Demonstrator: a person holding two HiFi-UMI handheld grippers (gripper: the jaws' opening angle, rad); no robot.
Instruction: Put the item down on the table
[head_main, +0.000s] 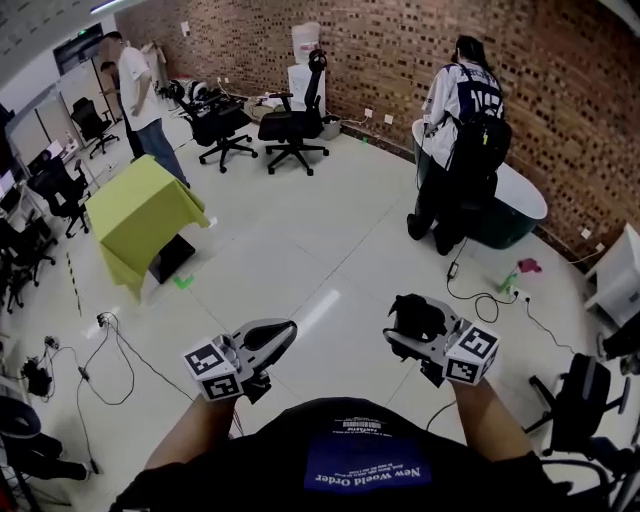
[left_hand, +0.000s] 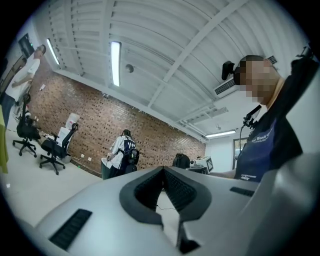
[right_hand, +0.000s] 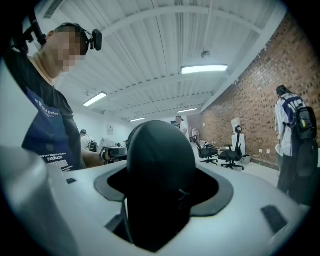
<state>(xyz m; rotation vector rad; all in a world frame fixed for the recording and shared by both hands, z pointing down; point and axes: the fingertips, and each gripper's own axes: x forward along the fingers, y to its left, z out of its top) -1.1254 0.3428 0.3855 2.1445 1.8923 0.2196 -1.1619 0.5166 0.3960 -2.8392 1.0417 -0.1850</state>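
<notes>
At lower right, your right gripper (head_main: 412, 330) clasps the rounded black plastic item (head_main: 420, 312), level, likely because the yellow-green cloth-draped table (head_main: 140, 210) stands well apart, upper left; your left gripper (head_main: 283, 331) is clenched empty.

left gripper (head_main: 270, 338): near, left of right gripper (head_main: 408, 328).
item (head_main: 420, 314): between the right gripper's jaws.
table (head_main: 140, 205): far left, on the floor (head_main: 300, 250).
chairs (head_main: 293, 125): behind table, before wall (head_main: 400, 50).
person (head_main: 462, 120): far right, beside tub (head_main: 522, 205).
</notes>
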